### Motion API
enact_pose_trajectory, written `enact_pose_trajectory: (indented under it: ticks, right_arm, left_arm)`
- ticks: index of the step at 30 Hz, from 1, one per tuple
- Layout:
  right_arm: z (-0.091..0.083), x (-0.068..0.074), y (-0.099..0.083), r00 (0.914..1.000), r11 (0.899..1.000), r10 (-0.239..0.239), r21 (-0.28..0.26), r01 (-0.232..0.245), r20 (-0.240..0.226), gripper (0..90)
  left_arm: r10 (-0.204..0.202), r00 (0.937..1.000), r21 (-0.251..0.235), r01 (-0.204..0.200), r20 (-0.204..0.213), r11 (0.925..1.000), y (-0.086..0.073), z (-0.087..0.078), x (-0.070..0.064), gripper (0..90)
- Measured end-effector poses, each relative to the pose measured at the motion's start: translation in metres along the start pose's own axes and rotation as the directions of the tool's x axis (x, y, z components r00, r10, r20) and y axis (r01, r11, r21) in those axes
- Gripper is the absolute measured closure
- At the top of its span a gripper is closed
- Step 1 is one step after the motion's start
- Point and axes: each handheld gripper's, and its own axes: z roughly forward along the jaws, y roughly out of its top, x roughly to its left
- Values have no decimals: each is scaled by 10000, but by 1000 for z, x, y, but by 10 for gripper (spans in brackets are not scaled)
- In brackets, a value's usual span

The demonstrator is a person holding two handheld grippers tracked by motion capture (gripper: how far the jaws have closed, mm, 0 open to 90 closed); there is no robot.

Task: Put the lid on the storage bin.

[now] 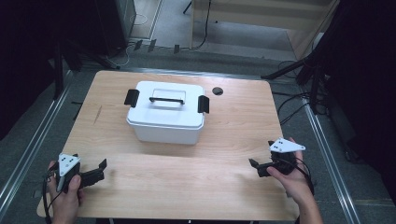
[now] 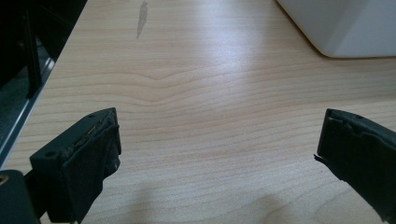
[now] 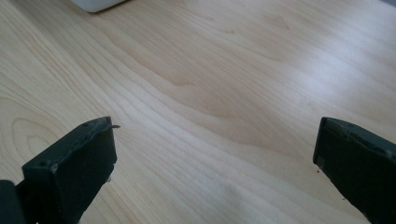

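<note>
Pale wooden bench (image 1: pixel 187 186) carries a white lidded box (image 1: pixel 166 112) at upper centre; left gripper (image 1: pixel 100 170) and right gripper (image 1: pixel 254 165), jaws wide and empty, flank it below, about equally distant.

White lidded box (image 1: pixel 166 113) — table (image 1: pixel 233 121) centre

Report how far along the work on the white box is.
Done: nothing visible. The white box sits shut, its lid on and both black side latches closed. In hand: nothing; the left gripper and right gripper are open and empty, near the table's front edge. Left: all handling of the box.
</note>
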Motion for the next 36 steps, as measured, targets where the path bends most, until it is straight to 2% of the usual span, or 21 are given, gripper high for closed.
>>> enact_pose_trajectory:
  ticks: [5, 8, 11, 14, 16, 20, 22, 29, 31, 34, 36]
  right_arm:
    - [3, 1, -18, 9993, 9993, 380, 42, -380, 66, 0]
    - [4, 1, -28, 9984, 9989, 462, 104, -465, 333, 0]
    - [3, -1, -37, 9952, 9963, 861, -33, -860, 467, 0]
    - [2, 0, -46, 9931, 9943, 1061, -6, -1062, 493, 0]
    - [2, 2, -52, 9929, 9943, 1059, 14, -1062, 547, 0]
    - [-4, 5, -56, 9903, 9919, 1251, -300, -1235, 596, 0]
    - [-7, 6, -59, 9899, 9922, 1202, -435, -1172, 751, 0]
    - [-18, 10, -72, 9823, 9853, 1636, -640, -1581, 913, 0]
    - [-20, 11, -78, 9765, 9829, 1780, -703, -1704, 1214, 0]
    - [-27, 10, -82, 9671, 9708, 2245, -1140, -2113, 1197, 0]
    - [-28, 11, -84, 9625, 9670, 2363, -1294, -2195, 1332, 0]
  left_arm:
    - [23, 10000, 20, -23, -13, 10000, 0, 0, 0, 2]
    - [23, 10000, 13, -23, -26, 10000, 0, 0, -1, 2]
    - [20, 10000, 2, -20, -49, 10000, 0, 0, -1, 2]
    - [22, 10000, 13, -22, -48, 10000, 0, 0, -1, 2]
    - [33, 10000, 8, -33, -60, 10000, 0, 0, -1, 2]
    - [26, 10000, 5, -26, -57, 10000, 0, 0, -1, 2]
    - [23, 10000, 1, -23, -61, 10000, 0, 0, -1, 2]
    - [36, 10000, -3, -36, -42, 10000, 0, 0, -1, 2]
    - [33, 10000, -4, -33, -45, 10000, 0, 0, -1, 2]
    - [56, 10000, 12, -56, -65, 10000, 0, 0, -1, 2]
    - [63, 10000, 21, -63, -78, 10000, 0, 0, -1, 2]
